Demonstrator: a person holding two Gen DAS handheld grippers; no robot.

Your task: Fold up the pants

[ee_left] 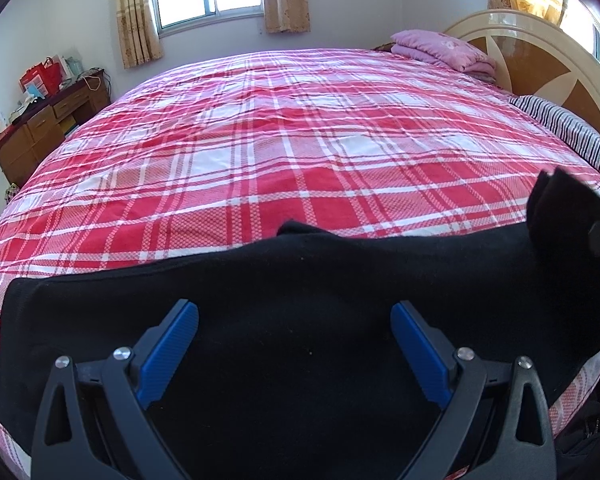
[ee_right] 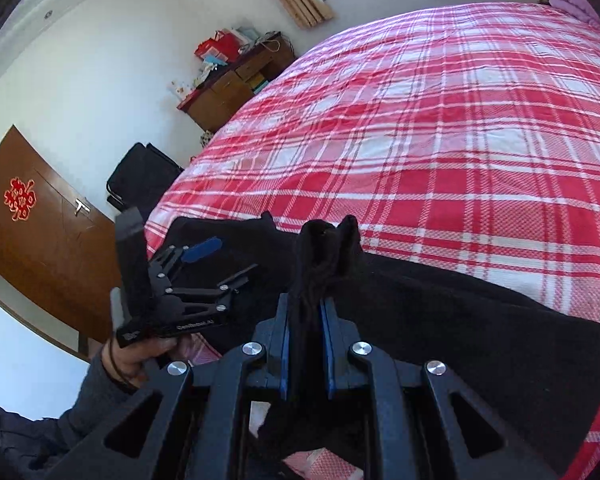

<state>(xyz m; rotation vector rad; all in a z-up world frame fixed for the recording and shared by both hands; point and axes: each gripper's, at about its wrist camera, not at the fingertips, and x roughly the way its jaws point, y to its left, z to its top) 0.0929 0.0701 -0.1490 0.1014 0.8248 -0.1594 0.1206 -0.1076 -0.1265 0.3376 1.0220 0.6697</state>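
Black pants (ee_left: 300,280) lie across the near edge of a bed with a red and white plaid cover (ee_left: 300,140). My left gripper (ee_left: 294,320) is open, its blue pads wide apart just above the black cloth. It also shows in the right wrist view (ee_right: 220,256), held by a hand at the left. My right gripper (ee_right: 305,308) is shut on a bunched fold of the pants (ee_right: 460,320), which sticks up between the blue pads. That raised bunch shows at the right edge of the left wrist view (ee_left: 556,204).
A wooden desk (ee_left: 40,128) with bags stands left of the bed. A folded pink quilt (ee_left: 444,50) and a striped pillow (ee_left: 572,132) lie by the headboard (ee_left: 540,64). A black chair (ee_right: 140,176) and a brown door (ee_right: 40,232) are at the left.
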